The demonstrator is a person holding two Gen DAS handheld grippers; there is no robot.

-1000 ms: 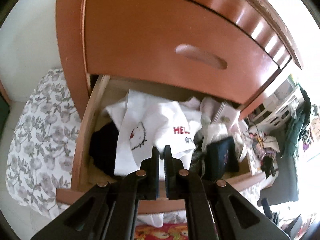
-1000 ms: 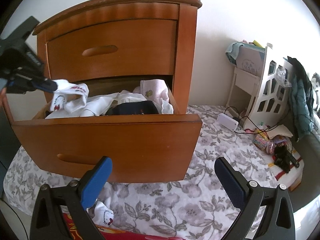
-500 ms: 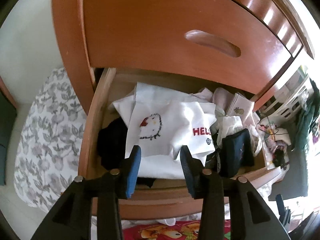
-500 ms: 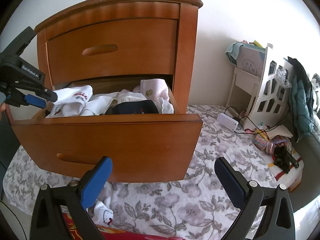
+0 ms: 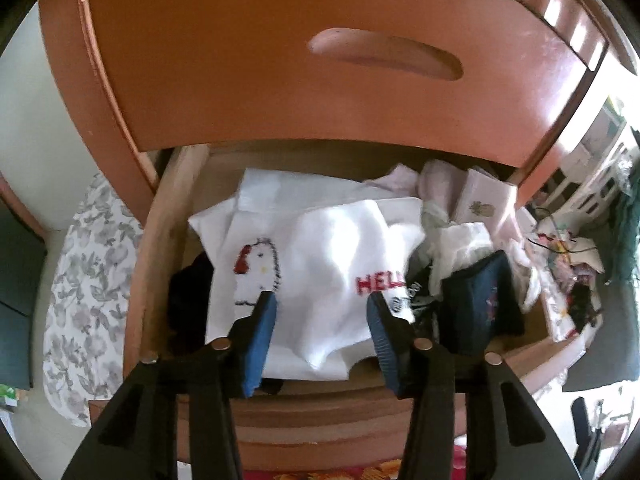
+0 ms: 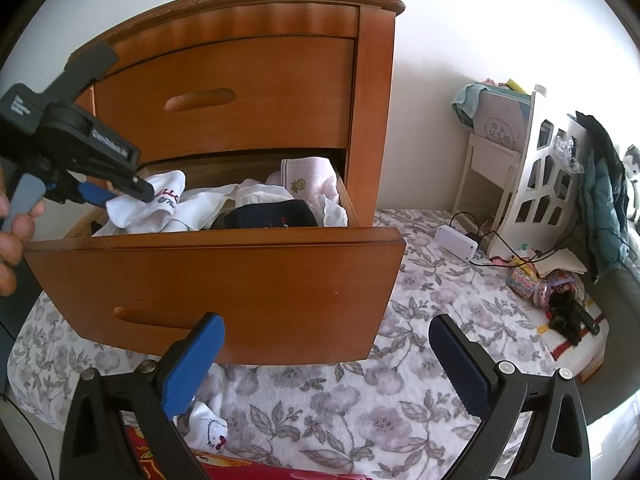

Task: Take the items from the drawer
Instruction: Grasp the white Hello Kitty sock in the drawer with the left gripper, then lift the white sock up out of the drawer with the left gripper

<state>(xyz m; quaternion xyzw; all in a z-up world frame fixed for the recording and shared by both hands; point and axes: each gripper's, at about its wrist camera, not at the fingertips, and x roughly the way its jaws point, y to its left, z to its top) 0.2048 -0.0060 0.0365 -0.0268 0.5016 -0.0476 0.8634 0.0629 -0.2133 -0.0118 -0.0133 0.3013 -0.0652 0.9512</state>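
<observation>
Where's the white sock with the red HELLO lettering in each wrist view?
Left wrist: white sock at centre, lying in the drawer between the open left gripper fingers.
Right wrist: white sock at left, at the drawer's left end.
Shared landmark: dark navy garment beside it.

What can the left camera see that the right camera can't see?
Only the left wrist view shows the cat face on the white sock and the black cloth tucked at the drawer's left side. Only the right wrist view shows the drawer's front panel, the flowery bedspread, another white sock lying on it, and the open right gripper. Both show the open left gripper, the navy cloth and the pink sock.
</observation>
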